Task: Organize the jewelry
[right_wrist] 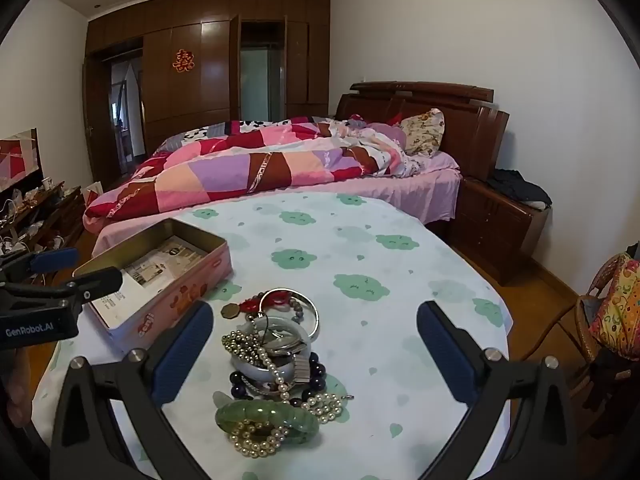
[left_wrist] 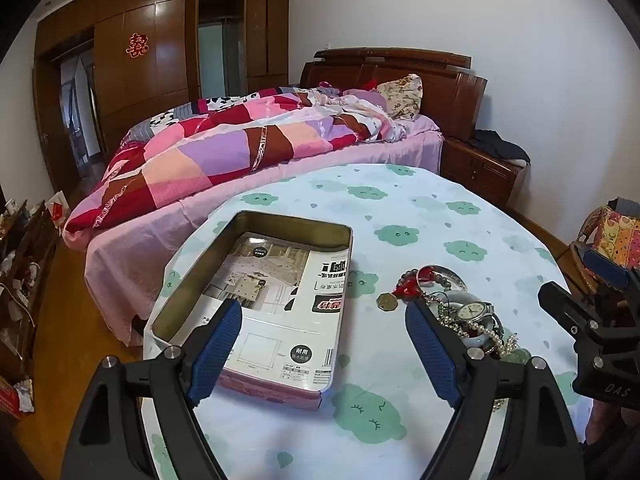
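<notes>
Right gripper [right_wrist: 312, 354] hovering low over the table [right_wrist: 400, 280], jaws wide apart and empty, with the jewelry pile [right_wrist: 276, 364] lying between them. Nearest: green bangle [right_wrist: 266, 418] tangled with pearl strands [right_wrist: 256, 438]; behind it a watch [right_wrist: 290, 354], dark beads, a silver bangle [right_wrist: 310, 308] and a coin [right_wrist: 229, 311]. Left gripper [left_wrist: 324, 348] likewise spread and empty, poised just beside the open tin [left_wrist: 256, 248], which sits left of the pile. Probably best to start with the green bangle: pinch one rim, lift slowly to shed the pearls, then carry to the tin. Beyond the table, a bed [right_wrist: 280, 168]
</notes>
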